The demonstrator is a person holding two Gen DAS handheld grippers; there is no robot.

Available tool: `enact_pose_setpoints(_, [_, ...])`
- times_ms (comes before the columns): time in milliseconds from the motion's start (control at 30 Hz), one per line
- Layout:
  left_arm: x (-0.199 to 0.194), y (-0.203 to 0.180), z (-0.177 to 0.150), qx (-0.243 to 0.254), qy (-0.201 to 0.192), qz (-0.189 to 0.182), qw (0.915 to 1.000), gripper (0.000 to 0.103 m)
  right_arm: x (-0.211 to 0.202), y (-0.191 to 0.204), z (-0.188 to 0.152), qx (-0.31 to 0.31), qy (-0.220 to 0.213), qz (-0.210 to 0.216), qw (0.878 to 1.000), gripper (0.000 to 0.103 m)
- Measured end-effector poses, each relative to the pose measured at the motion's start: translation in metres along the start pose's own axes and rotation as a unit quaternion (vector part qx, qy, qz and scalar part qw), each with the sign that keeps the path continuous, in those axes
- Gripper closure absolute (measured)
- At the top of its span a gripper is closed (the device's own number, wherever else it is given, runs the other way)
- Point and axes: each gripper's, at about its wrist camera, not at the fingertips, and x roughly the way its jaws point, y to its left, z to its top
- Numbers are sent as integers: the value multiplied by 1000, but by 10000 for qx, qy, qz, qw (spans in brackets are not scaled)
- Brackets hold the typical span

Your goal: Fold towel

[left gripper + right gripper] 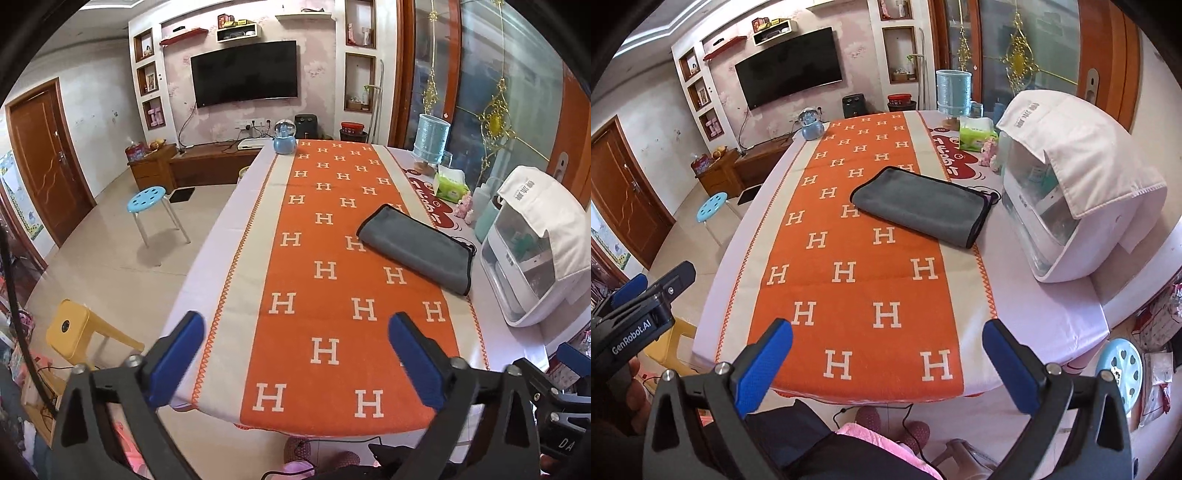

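Both left tongs (295, 354) and right tongs (888, 352) hover wide and empty off the counter's (1052, 317) near edge, the grey towel (919, 203) (already folded, it seems) lying far-right on the orange runner (857, 280).

Left gripper (295, 354) hangs over the near end of the table, blue-padded fingers (177, 362) spread wide, nothing between them. Orange H-patterned runner (332, 258) runs lengthwise down the table. Grey towel (417, 249), folded, dark-edged, lies on the runner's right side, well apart from the fingers. White covered appliance (532, 251) just beside it at right. Blue snow globe (284, 137) at far end. Right gripper (569, 387) edges in, lower right.
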Motion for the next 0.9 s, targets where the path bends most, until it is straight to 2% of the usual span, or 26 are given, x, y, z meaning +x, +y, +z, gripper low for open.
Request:
enact_pose_setpoints(267, [13,1,0,78,170,91,9998,1,8,13,3,-181,25,10,9998,0])
enact_pose_setpoints(533, [19,-4,5,197,107,-57,9997,1,13,23,6,-382,86,-9,9992,0])
enact_pose_setpoints(900, [24,-6,8,242,124,-44,9996,1,23,25,10,-350,202,-16,9992,0])
